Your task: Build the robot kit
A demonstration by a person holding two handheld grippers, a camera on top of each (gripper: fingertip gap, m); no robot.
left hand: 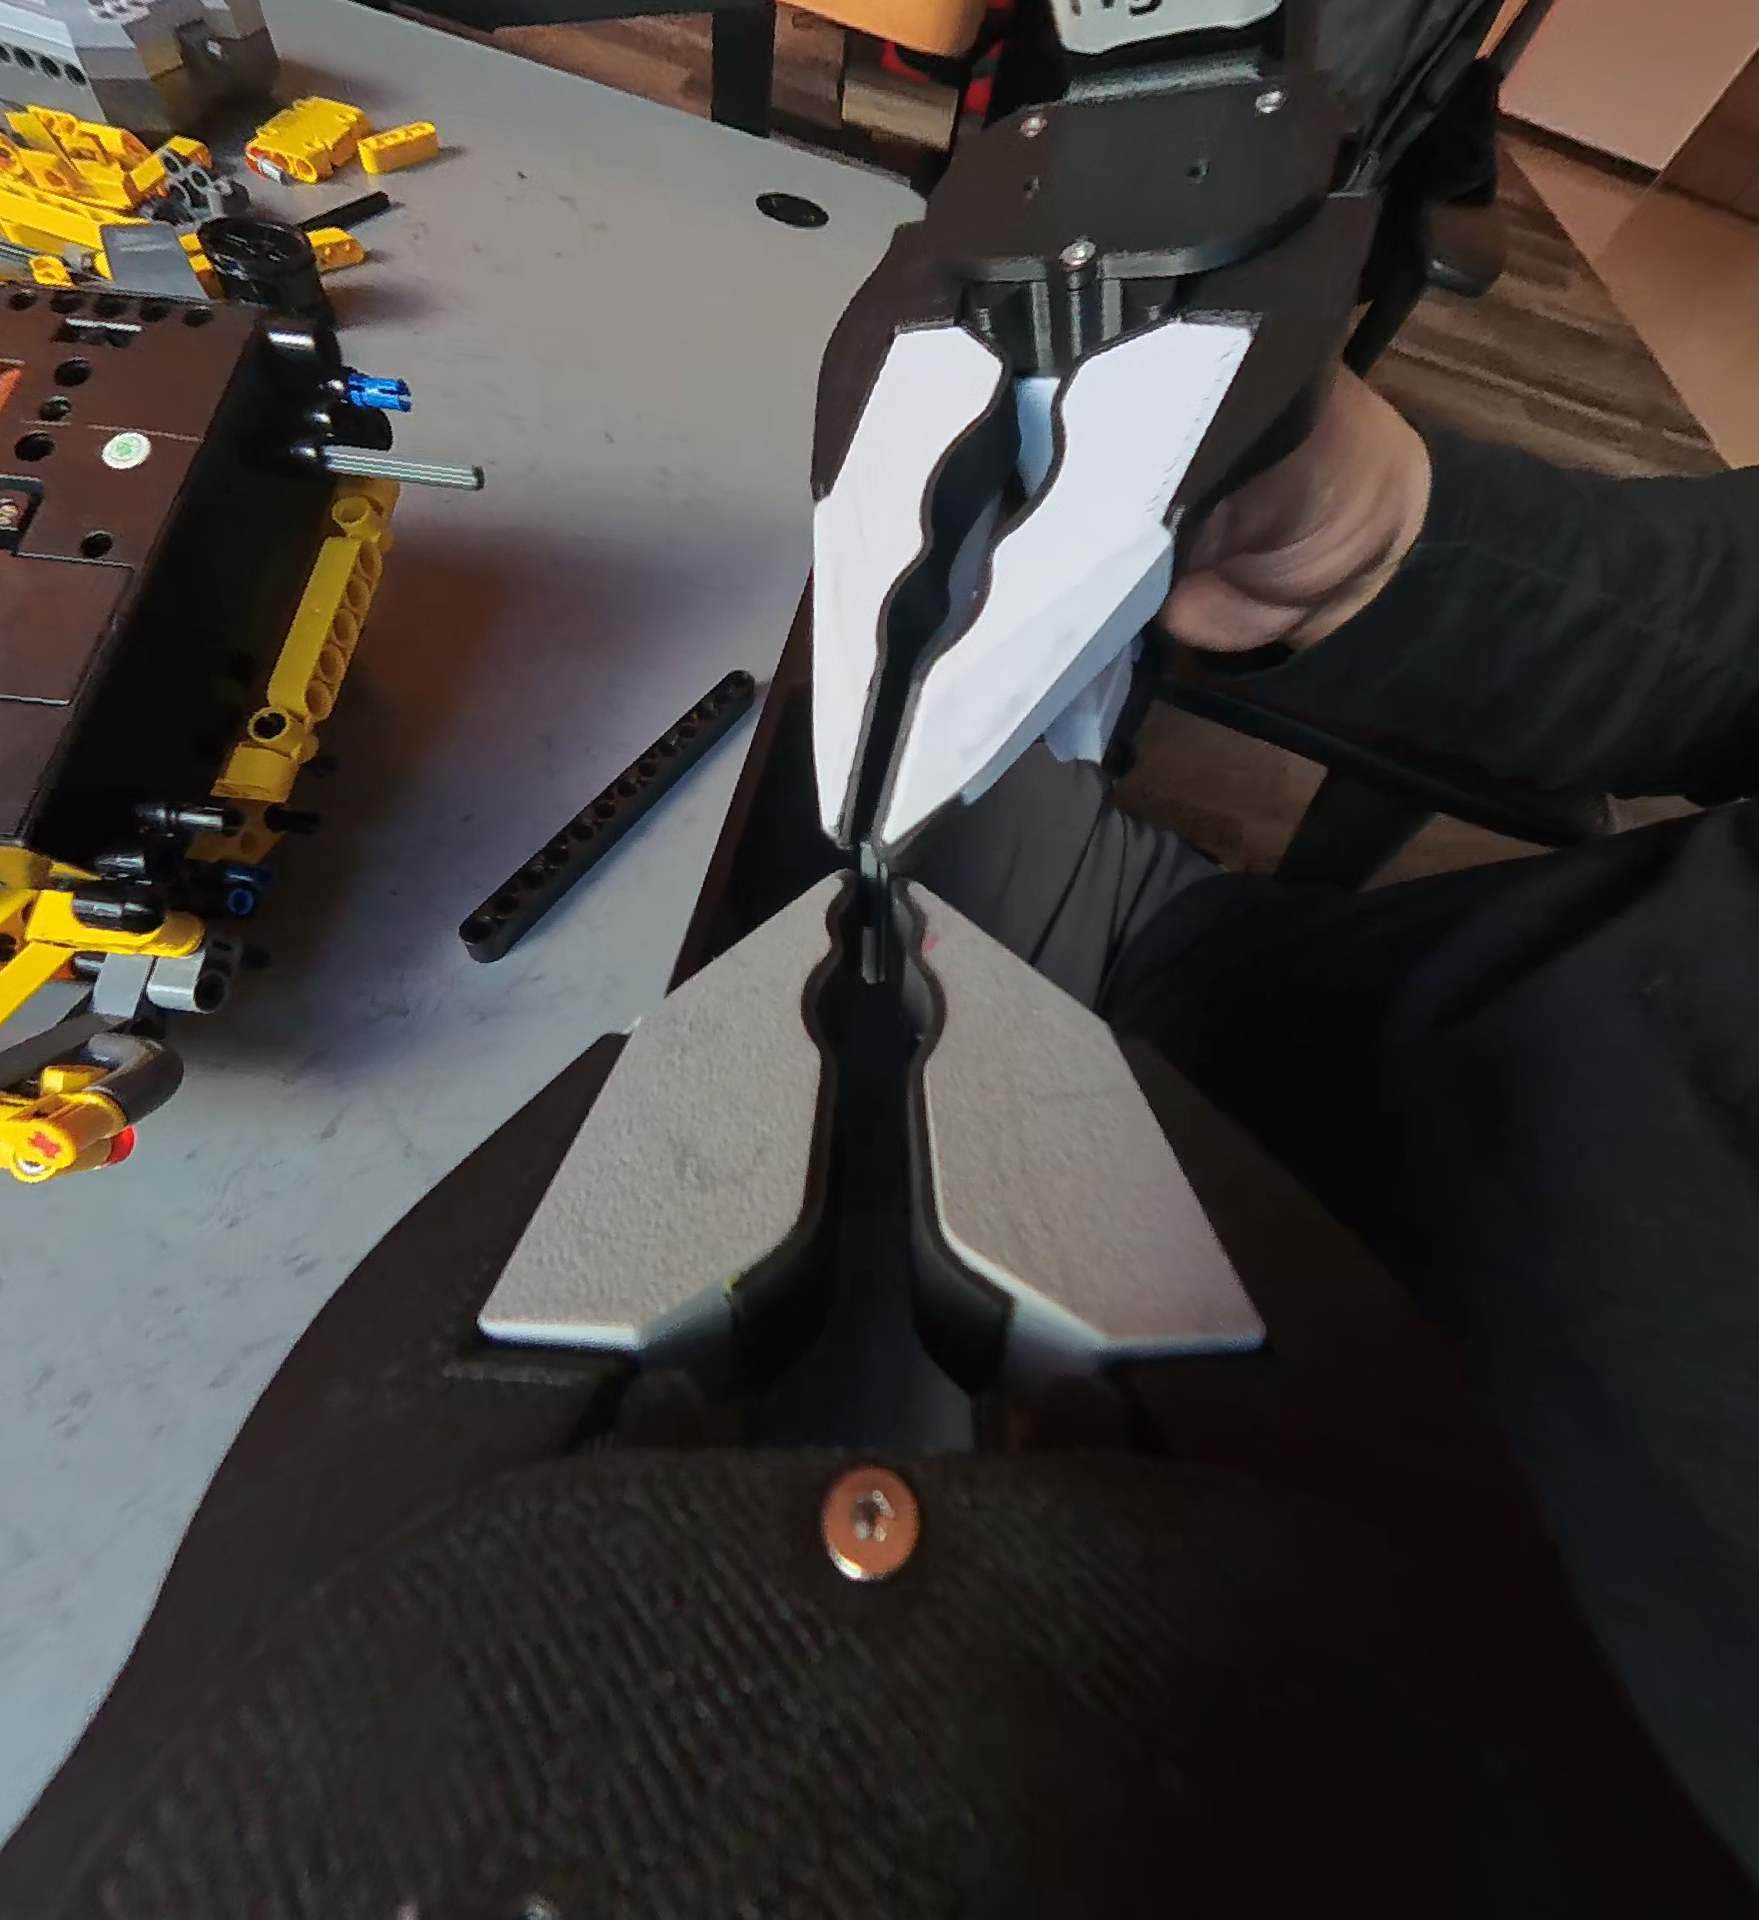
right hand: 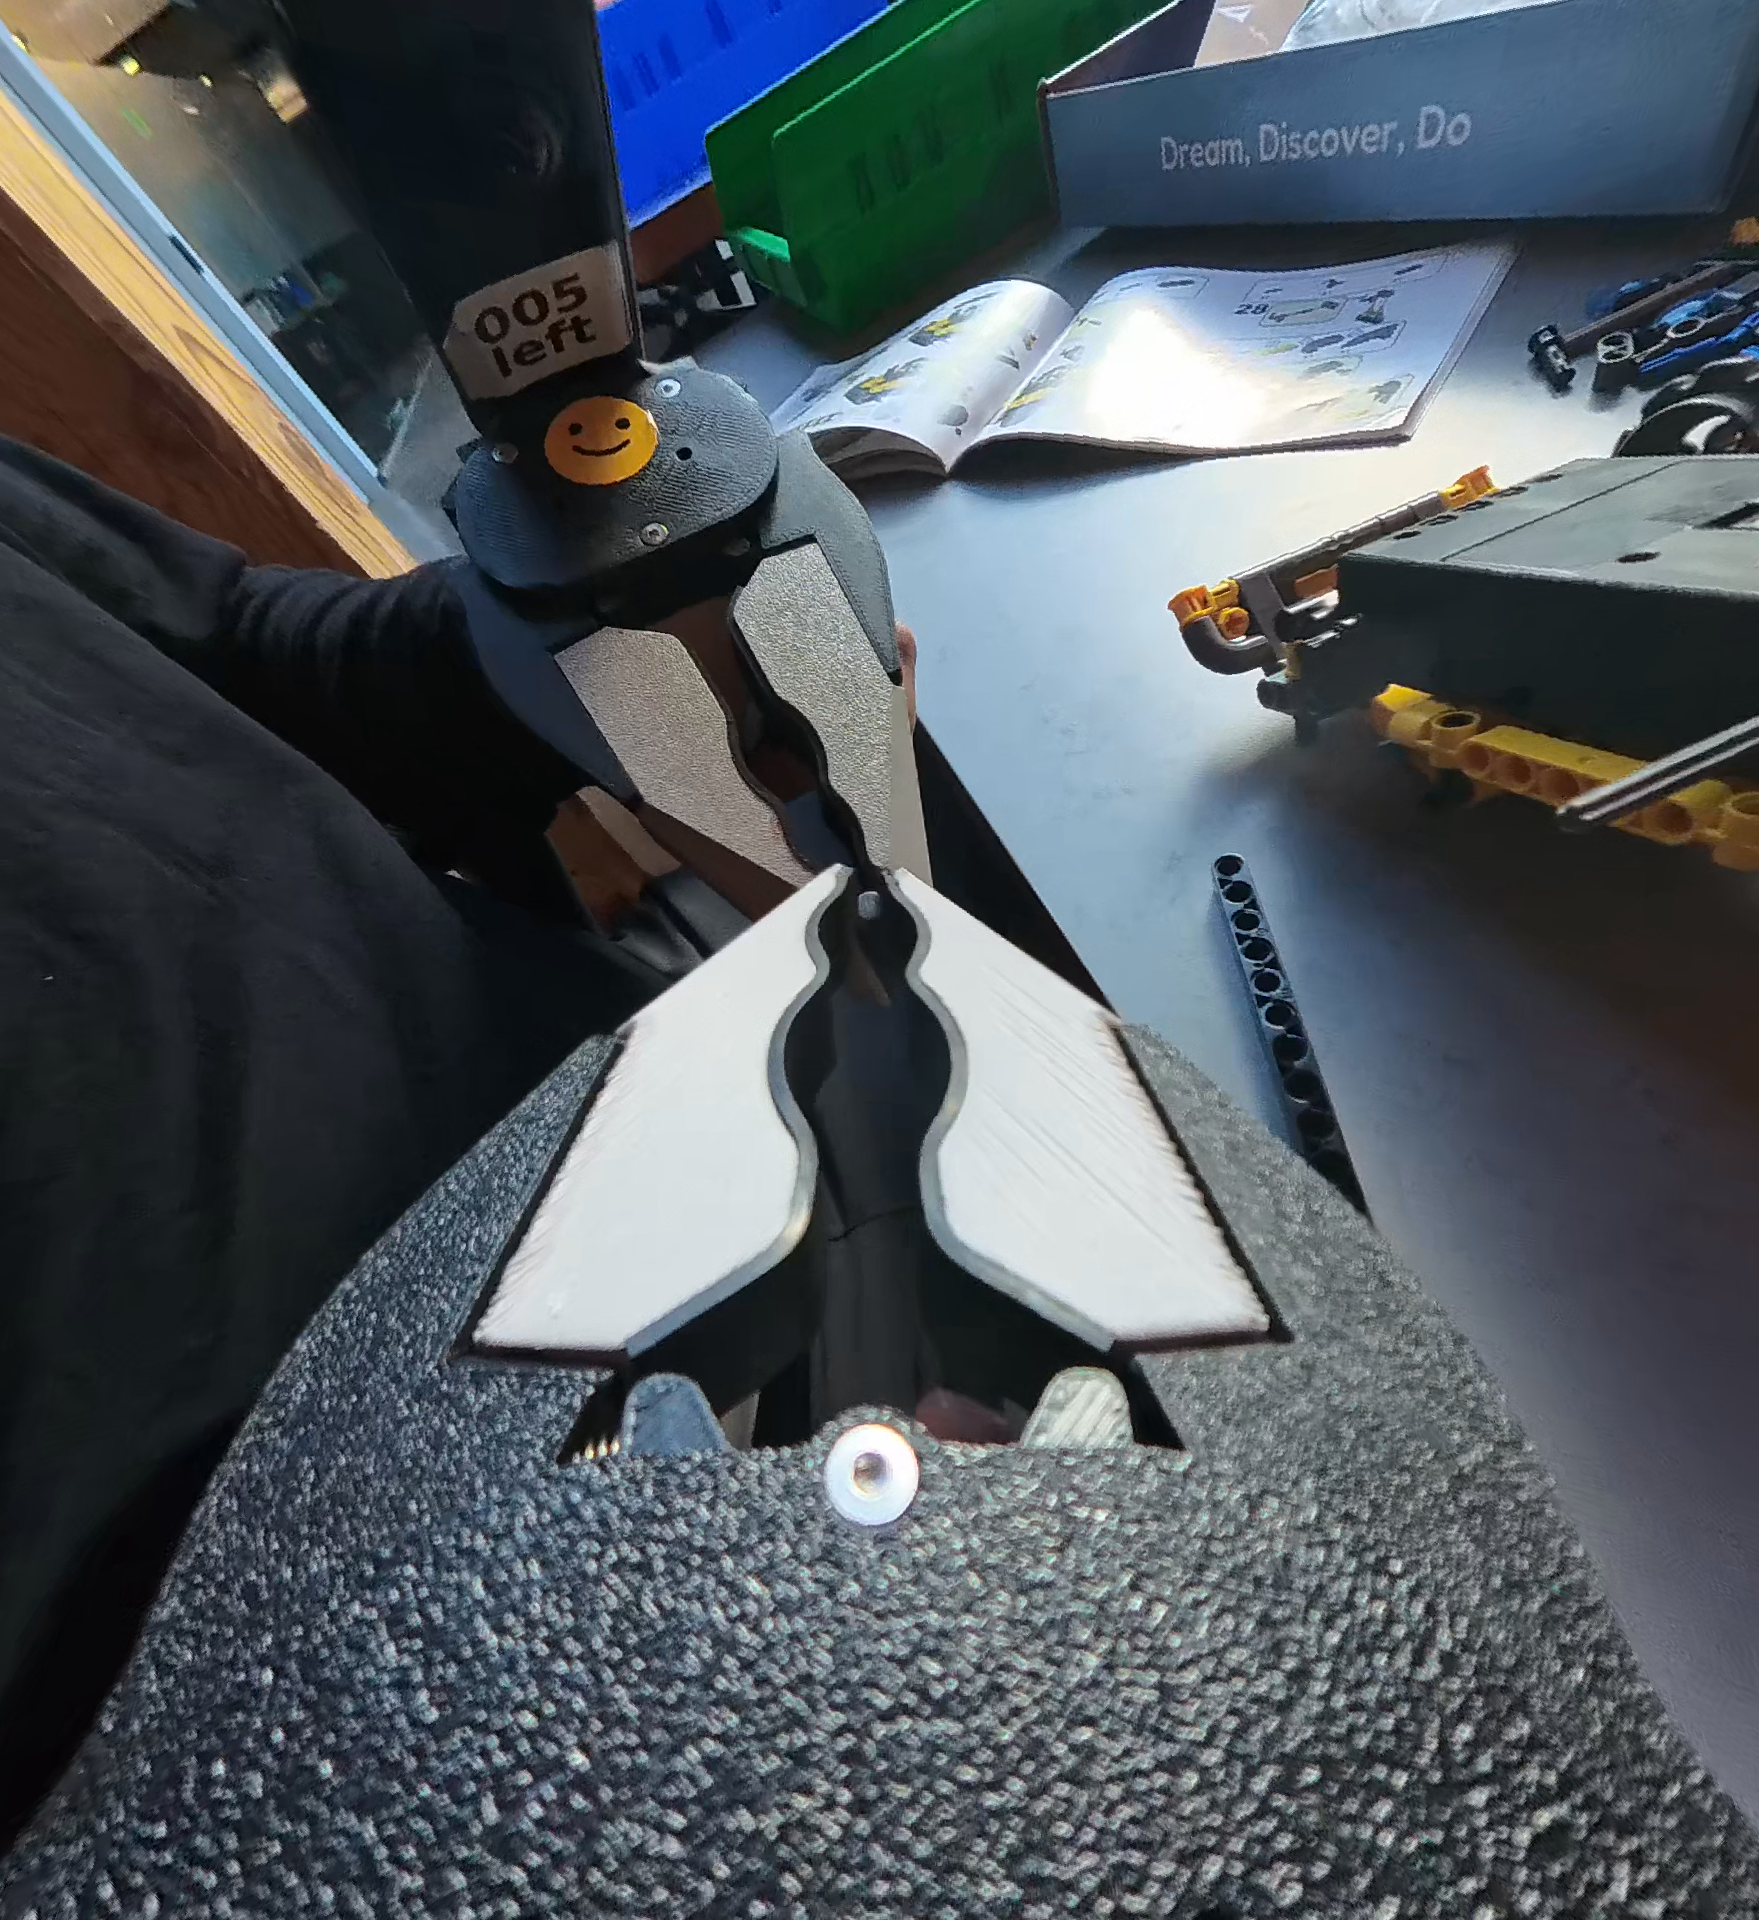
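Observation:
My left gripper and my right gripper meet tip to tip just off the grey table's near edge. A small, thin dark grey piece runs between the two pairs of tips. Both grippers are shut on it, one at each end. In the right wrist view my right gripper shows the piece's pale round end between its tips, and the left gripper faces it from above. A hand in a black sleeve holds the right gripper.
A long black beam with holes lies on the table near the grippers. A black and yellow brick model stands beyond it. Loose yellow pieces, an open booklet, green bins and a grey-blue box lie farther back. Less than 4 cm separates the two grippers' tips.

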